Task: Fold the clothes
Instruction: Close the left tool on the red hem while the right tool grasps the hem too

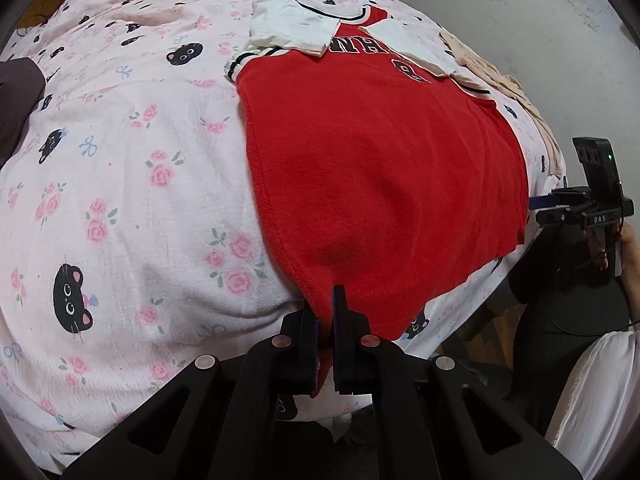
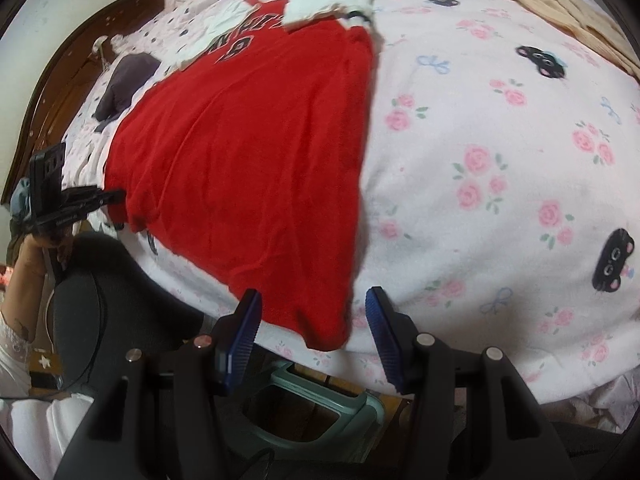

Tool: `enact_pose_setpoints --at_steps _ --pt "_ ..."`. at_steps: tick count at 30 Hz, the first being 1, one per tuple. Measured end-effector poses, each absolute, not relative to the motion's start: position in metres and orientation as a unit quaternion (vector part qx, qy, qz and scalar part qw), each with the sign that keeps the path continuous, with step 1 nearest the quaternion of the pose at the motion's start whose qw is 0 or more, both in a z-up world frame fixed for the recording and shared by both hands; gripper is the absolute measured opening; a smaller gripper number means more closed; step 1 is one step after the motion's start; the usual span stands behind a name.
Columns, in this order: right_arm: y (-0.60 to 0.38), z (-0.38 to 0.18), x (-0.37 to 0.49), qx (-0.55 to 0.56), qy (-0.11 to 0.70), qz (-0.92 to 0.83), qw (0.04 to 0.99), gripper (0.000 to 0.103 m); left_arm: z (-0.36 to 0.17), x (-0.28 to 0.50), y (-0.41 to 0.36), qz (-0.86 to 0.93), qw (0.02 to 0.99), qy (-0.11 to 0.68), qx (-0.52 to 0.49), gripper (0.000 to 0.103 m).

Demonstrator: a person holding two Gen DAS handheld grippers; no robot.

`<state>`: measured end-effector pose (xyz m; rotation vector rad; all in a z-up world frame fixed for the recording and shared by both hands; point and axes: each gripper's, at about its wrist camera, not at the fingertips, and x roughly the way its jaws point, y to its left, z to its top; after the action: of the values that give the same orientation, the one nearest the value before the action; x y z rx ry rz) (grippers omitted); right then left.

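Observation:
A red jersey (image 1: 380, 180) with black lettering lies flat on the bed, its white sleeves (image 1: 292, 24) folded in over the chest. My left gripper (image 1: 326, 308) is shut on the near hem corner of the jersey, red cloth pinched between its jaws. In the right wrist view the same jersey (image 2: 248, 152) stretches away from me. My right gripper (image 2: 314, 314) is open, and the other hem corner lies between its blue pads (image 2: 380, 320) without being clamped. The left gripper (image 2: 114, 196) shows at the jersey's far hem corner, and the right gripper (image 1: 540, 202) at the bed's right edge.
The bed has a pink floral sheet with black cats (image 1: 120, 160). A beige garment (image 2: 568, 8) lies near the far edge and a dark garment (image 2: 128, 80) by the wooden headboard (image 2: 60, 80). A green stool (image 2: 320, 404) stands below the bed edge.

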<state>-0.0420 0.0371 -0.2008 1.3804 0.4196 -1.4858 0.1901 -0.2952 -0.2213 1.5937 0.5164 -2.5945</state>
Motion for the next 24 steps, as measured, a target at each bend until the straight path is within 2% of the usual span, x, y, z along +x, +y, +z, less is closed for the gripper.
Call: enact_pose_setpoints --at_steps 6,24 --pt "0.031 -0.215 -0.032 0.569 0.218 -0.62 0.494 0.056 -0.223 0.191 -0.297 -0.839 0.034 0.173 0.515 0.004" --pt "0.024 -0.231 -0.028 0.552 0.231 -0.624 0.503 0.057 -0.225 0.195 -0.303 -0.837 0.035 0.193 0.51 0.004"
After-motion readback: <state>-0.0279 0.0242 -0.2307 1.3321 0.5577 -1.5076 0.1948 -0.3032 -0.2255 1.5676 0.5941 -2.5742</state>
